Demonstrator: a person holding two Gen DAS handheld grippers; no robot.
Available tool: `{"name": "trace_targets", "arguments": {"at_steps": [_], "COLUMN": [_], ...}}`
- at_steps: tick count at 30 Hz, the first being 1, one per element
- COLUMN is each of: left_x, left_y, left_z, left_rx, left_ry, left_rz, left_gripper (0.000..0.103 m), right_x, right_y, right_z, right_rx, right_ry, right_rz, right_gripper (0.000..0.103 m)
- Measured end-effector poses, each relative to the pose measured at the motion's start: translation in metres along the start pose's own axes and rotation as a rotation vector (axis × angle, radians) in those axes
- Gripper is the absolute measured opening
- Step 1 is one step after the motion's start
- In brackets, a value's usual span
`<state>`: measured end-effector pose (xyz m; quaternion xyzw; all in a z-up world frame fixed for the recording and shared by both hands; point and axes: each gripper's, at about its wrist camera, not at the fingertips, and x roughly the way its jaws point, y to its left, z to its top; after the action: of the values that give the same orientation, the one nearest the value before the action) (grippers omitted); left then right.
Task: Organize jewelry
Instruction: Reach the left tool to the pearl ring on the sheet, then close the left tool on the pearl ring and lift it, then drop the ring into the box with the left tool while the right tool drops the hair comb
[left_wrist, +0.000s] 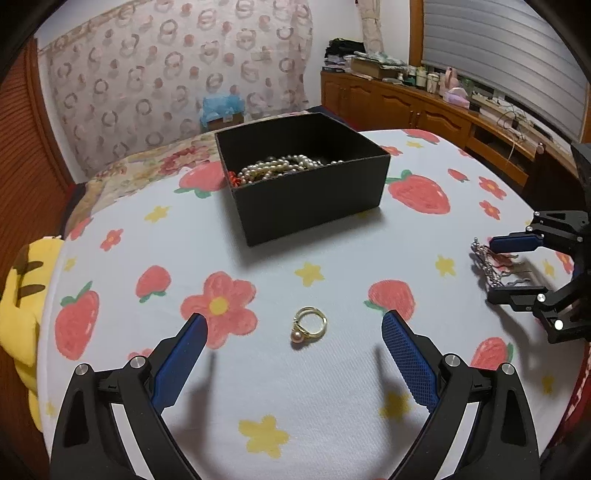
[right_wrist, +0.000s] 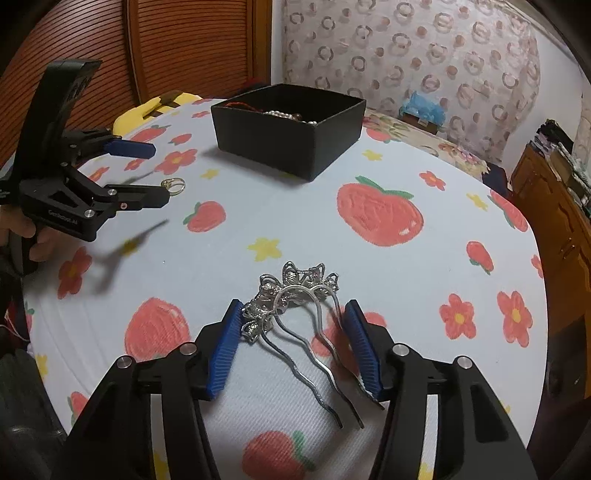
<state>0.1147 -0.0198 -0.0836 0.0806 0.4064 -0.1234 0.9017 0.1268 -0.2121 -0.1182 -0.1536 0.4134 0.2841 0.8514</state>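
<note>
We hold the left gripper low over the tabletop, pointed downward, with its jaws spread wide. A gold ring set with a pink pearl lies flat on the cloth between the two blue pads, clear of both; neither pad touches it. In the right wrist view the same ring shows just past the tip of the left gripper's nearer finger.

We hold the right gripper at a similar downward angle, with its jaws at a middling width around a silver hair comb. The comb's ornate, filigree head lies toward the fingertips; its wavy prongs run back toward the camera. The left-hand pad touches the ornament at the comb's edge. The right-hand pad stands just beside the outermost prong; we cannot tell whether it makes contact. The comb rests on the cloth.

A black open box stands farther back on the tabletop, well apart from both grippers. It contains strands of cream pearls and a small red piece at one corner.

The tabletop carries a pale cloth printed with strawberries, red flowers and yellow stars. A yellow cushion sits at the tabletop's left edge.
</note>
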Motion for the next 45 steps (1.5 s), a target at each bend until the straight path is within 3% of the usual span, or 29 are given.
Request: {"name": "trace_targets", "arguments": {"at_steps": [1,3,6,11,13,14,17,19,20,21,23,28,30,31,38,45], "left_x": [0.000,0.000,0.004,0.010,0.009,0.009,0.008,0.007,0.007,0.006,0.002,0.000,0.001,0.000,-0.011,-0.023], "left_y": [-0.001,-0.003,-0.007,-0.006,-0.004,-0.004,-0.004,-0.003,-0.003,-0.003,-0.002,-0.003,-0.002,-0.003,-0.003,-0.002], "left_z": [0.000,0.000,0.000,-0.001,-0.001,-0.001,-0.001,-0.001,-0.001,-0.001,0.000,0.001,0.001,0.001,0.004,0.017], "left_rx": [0.002,0.009,0.029,0.024,0.021,0.021,0.023,0.020,0.016,0.012,0.006,0.010,0.008,0.006,-0.009,-0.010], "left_ry": [-0.002,0.003,0.019,0.033,0.028,0.027,0.029,0.028,0.027,0.023,0.014,0.011,0.013,0.010,-0.030,-0.074], "left_rz": [-0.012,-0.026,-0.041,-0.046,-0.048,-0.052,-0.055,-0.057,-0.060,-0.061,-0.061,-0.064,-0.062,-0.063,-0.065,-0.064], "left_gripper": [0.088,0.072,0.058,0.045,0.031,0.019,0.018,0.018,0.018,0.016,0.008,0.008,0.008,0.008,0.008,0.008], "right_x": [-0.001,-0.002,-0.006,-0.004,-0.004,-0.003,-0.003,-0.004,-0.005,-0.006,-0.003,0.010,0.010,0.010,0.007,-0.007], "right_y": [-0.001,-0.001,-0.002,-0.004,-0.004,-0.005,-0.005,-0.005,-0.005,-0.006,-0.006,-0.015,-0.018,-0.018,-0.013,-0.008], "right_z": [0.000,0.001,0.003,0.005,0.005,0.006,0.005,0.005,0.005,0.006,0.007,0.006,0.005,0.005,0.008,0.020], "right_rx": [0.004,0.009,0.014,0.015,0.021,0.025,0.024,0.012,0.008,0.002,-0.008,0.013,0.027,0.032,0.013,0.006], "right_ry": [-0.005,-0.017,-0.040,-0.035,-0.035,-0.035,-0.039,-0.045,-0.050,-0.054,-0.043,0.001,-0.008,-0.009,-0.009,-0.069], "right_rz": [0.002,-0.002,0.004,-0.006,-0.002,-0.001,-0.004,-0.019,-0.028,-0.037,-0.036,-0.006,-0.002,0.001,-0.001,-0.005], "right_gripper": [0.058,0.055,0.042,0.040,0.040,0.040,0.040,0.051,0.066,0.073,0.073,0.073,0.060,0.059,0.056,0.056]}}
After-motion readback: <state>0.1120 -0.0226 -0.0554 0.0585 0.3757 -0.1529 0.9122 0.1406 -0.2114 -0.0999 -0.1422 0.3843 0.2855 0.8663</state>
